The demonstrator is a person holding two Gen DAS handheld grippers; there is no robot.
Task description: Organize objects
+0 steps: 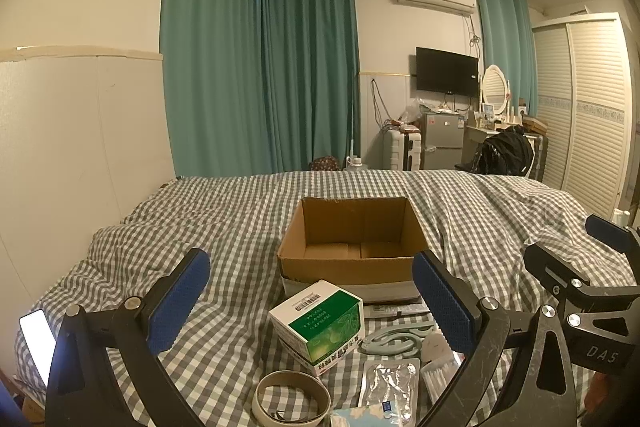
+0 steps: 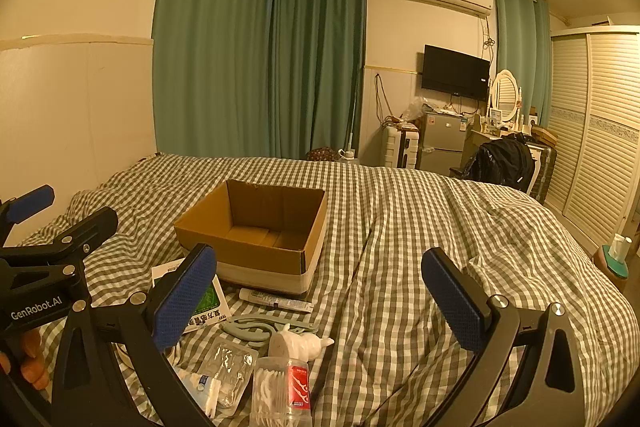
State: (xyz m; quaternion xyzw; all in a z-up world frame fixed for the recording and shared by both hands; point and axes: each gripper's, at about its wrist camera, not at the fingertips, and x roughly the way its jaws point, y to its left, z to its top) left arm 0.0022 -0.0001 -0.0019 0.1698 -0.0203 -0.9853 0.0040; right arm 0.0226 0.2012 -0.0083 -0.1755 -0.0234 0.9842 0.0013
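Note:
An open, empty cardboard box (image 1: 348, 269) (image 2: 240, 247) sits on the checked duvet. In front of it lie a green and white medicine box (image 1: 320, 327) (image 2: 210, 301), a tube (image 2: 276, 301), a grey-blue hanger (image 1: 394, 341) (image 2: 256, 331), a blister pack (image 1: 390, 383) (image 2: 232, 359), a tape roll (image 1: 292, 401), a white figurine (image 2: 300, 343) and a tub of floss picks (image 2: 280, 391). My left gripper (image 1: 312, 291) (image 2: 60, 215) hovers open over the medicine box, holding nothing. My right gripper (image 2: 320, 291) (image 1: 576, 247) stands open and empty to its right, above the figurine.
A lit phone (image 1: 38, 343) lies at the bed's left edge by the wall. The duvet (image 2: 440, 227) spreads right of the box. A wardrobe (image 2: 600, 131) and a small stand (image 2: 618, 255) are at the right. A fridge, TV and dresser stand beyond the bed.

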